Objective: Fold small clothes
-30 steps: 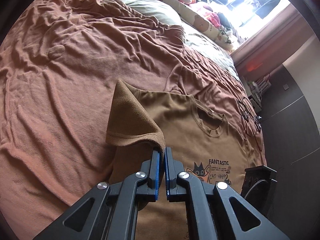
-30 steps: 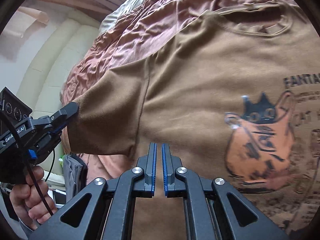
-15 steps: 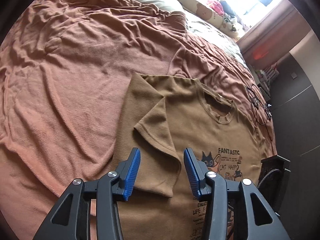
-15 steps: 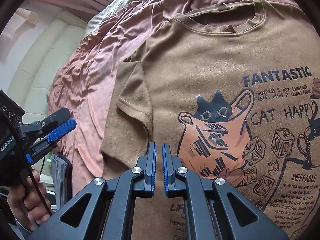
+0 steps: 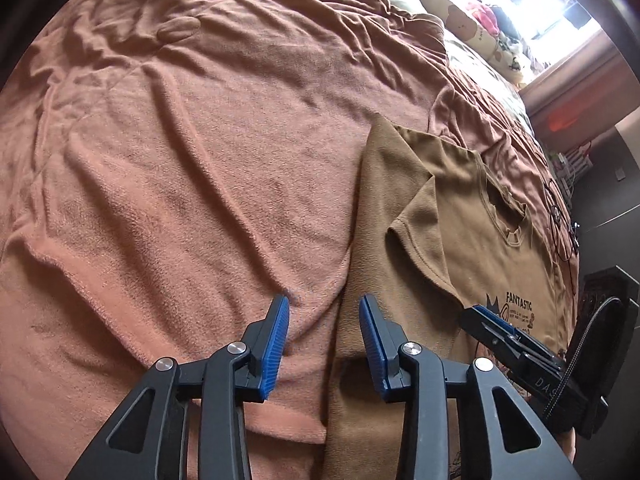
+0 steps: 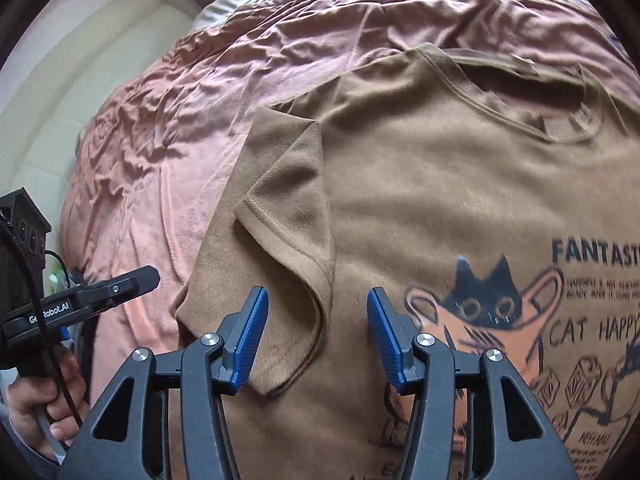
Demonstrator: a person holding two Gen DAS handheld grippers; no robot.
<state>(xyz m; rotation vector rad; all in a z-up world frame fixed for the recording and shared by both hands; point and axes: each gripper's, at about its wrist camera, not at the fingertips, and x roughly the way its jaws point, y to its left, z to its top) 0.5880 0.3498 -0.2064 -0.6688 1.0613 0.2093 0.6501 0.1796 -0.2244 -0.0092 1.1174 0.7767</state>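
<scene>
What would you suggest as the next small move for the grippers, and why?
Probably bring the left gripper down to pinch the shirt's folded side edge. The sleeve already lies folded in over the chest, both grippers are open and hold nothing, and the left one straddles that edge where it meets the blanket. The right gripper hovers over the sleeve.

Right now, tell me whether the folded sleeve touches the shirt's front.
Touching: the right wrist view shows the sleeve lying flat on the shirt front, no gap.
</scene>
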